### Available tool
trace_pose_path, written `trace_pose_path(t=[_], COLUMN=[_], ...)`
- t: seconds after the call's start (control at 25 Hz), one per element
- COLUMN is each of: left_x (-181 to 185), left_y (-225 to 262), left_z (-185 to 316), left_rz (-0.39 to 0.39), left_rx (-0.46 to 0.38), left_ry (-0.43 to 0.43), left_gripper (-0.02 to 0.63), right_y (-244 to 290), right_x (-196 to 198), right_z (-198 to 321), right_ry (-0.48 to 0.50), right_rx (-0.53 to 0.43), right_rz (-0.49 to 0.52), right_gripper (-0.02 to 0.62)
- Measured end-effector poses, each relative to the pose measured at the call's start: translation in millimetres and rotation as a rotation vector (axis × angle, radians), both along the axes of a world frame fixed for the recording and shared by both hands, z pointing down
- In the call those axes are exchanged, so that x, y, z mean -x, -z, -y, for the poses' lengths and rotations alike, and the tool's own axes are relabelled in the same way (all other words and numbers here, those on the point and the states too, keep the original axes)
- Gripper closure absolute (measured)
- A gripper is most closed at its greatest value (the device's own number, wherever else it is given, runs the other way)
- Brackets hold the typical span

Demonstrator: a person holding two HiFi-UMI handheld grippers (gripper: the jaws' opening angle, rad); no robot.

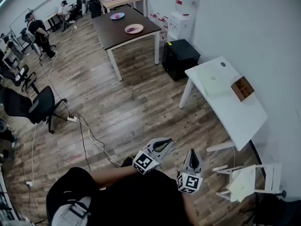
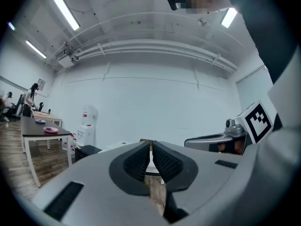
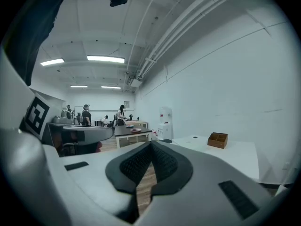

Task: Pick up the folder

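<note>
On the white worktop (image 1: 244,121) at the right, a pale flat folder (image 1: 214,84) lies toward the far end, just left of a brown wooden box (image 1: 242,88) and well apart from both grippers. Near the person, over the wood floor (image 1: 122,107), the left gripper (image 1: 169,142) and right gripper (image 1: 193,152) sit side by side, each with its ribbed fingers (image 2: 141,161) closed together on nothing. Farther off stand a black cabinet (image 1: 179,58), a water dispenser (image 1: 181,20) and a dark table (image 1: 117,29) bearing two plates.
</note>
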State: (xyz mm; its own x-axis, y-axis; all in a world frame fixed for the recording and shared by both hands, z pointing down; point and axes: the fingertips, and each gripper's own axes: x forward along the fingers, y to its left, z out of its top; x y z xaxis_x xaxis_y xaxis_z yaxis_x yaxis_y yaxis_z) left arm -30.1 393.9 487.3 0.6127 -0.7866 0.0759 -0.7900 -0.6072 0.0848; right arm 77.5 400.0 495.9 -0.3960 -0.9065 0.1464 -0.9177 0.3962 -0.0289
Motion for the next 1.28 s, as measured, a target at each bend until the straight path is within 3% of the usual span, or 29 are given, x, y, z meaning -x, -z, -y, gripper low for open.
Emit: trace_pose_path(t=[0.28,0.64,1.28], left_x=[-8.3,0.2,-28.9], left_y=[4.5,-8.5,-36.7], left_z=[0.0,-8.7,62.8], left_rz=[0.004,0.009,-0.023], left_rx=[-0.036,0.010,0.076], left_ry=[0.005,0.043,-0.099], left_gripper=[0.578,0.578,0.578], right_y=[4.4,-6.5,-38.8], right_x=[-8.0,-6.9,-25.1], right_z=[0.9,-2.0,56.1], right_ry=[-0.003,0.010,-0.087], right_rx=[-0.031,-0.008,0.106], right_rz=[-0.005,0.082,0.037], right_gripper=[0.563,0.560,0.560])
